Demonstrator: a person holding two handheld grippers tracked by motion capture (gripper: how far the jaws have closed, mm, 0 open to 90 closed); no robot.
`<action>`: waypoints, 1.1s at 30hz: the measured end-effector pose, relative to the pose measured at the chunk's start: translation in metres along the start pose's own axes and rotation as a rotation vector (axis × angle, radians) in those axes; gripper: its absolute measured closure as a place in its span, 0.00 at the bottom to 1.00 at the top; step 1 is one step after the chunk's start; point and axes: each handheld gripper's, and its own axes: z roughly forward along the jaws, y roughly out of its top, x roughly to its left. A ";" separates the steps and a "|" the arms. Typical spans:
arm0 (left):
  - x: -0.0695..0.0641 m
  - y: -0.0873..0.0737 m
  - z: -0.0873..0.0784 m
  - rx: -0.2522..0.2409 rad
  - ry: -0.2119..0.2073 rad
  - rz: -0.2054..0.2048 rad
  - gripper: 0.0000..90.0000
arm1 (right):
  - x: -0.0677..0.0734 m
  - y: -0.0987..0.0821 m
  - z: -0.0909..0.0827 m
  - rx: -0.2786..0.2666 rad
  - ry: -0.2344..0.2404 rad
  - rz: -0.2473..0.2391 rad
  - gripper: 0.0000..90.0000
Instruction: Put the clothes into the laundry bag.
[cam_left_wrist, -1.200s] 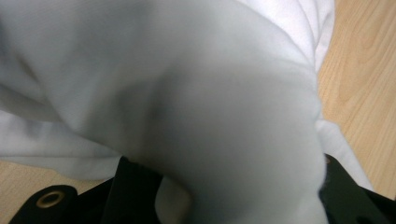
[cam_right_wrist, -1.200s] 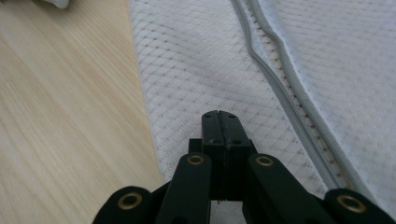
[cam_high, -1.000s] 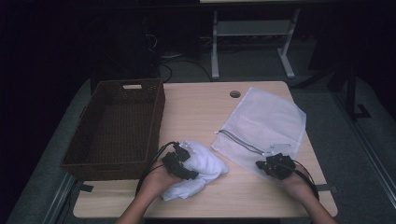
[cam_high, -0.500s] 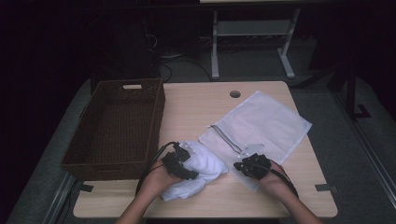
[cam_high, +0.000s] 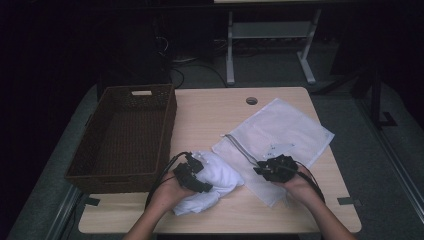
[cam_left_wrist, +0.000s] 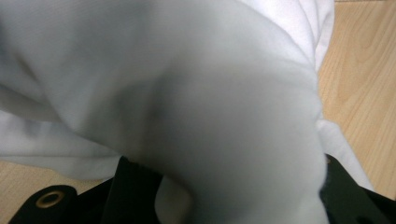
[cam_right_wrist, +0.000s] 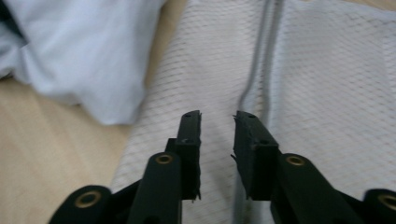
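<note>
I'm looking down on a light wooden table (cam_high: 210, 115) with a round cable hole (cam_high: 251, 100) near its far edge. A brown wicker basket (cam_high: 127, 135) sits at the left, a crumpled white cloth (cam_high: 220, 175) lies front and centre, and a white mesh bag (cam_high: 285, 132) lies flat just beside it on the right.

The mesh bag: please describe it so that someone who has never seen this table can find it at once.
On the wooden table, look at the right half, opposite the brown wicker basket on the left. The mesh bag lies flat there, under the right gripper. Unlike the crumpled white cloth beside it, it is netted, with a zipper along it.
</note>
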 end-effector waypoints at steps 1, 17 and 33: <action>0.000 0.000 0.000 0.002 -0.001 0.001 0.62 | -0.006 0.003 0.001 0.000 -0.012 0.000 0.74; 0.001 -0.001 0.000 -0.002 -0.010 -0.004 0.62 | -0.037 0.013 0.034 0.004 -0.007 0.067 0.82; 0.001 -0.001 0.000 -0.002 -0.010 -0.004 0.62 | -0.036 0.014 0.033 -0.014 -0.020 0.070 0.98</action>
